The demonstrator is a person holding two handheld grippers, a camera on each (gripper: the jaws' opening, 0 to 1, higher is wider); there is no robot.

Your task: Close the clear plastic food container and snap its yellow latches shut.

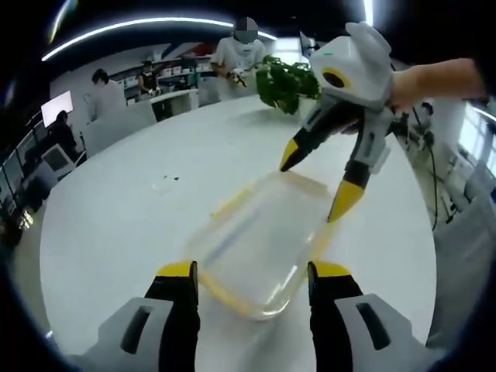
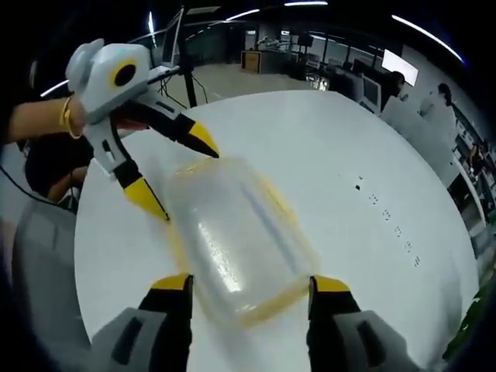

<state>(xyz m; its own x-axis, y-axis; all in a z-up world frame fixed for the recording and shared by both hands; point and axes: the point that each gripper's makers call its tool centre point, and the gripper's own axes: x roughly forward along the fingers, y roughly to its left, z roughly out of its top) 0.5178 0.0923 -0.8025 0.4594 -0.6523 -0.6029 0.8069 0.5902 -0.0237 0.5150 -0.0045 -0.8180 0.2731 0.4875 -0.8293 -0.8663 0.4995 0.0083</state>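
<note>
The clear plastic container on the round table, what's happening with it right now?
A person works two hand-held grippers at opposite ends of the clear plastic food container with yellow latches, which lies on the round white table. The left gripper and the right gripper are both open, jaws spread either side of the container's ends. Motion blur hides whether the latches are snapped.

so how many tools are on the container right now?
2. Left tool straddles the near end of the container on the table; right tool straddles the far end. Contact unclear; both look open.
</note>
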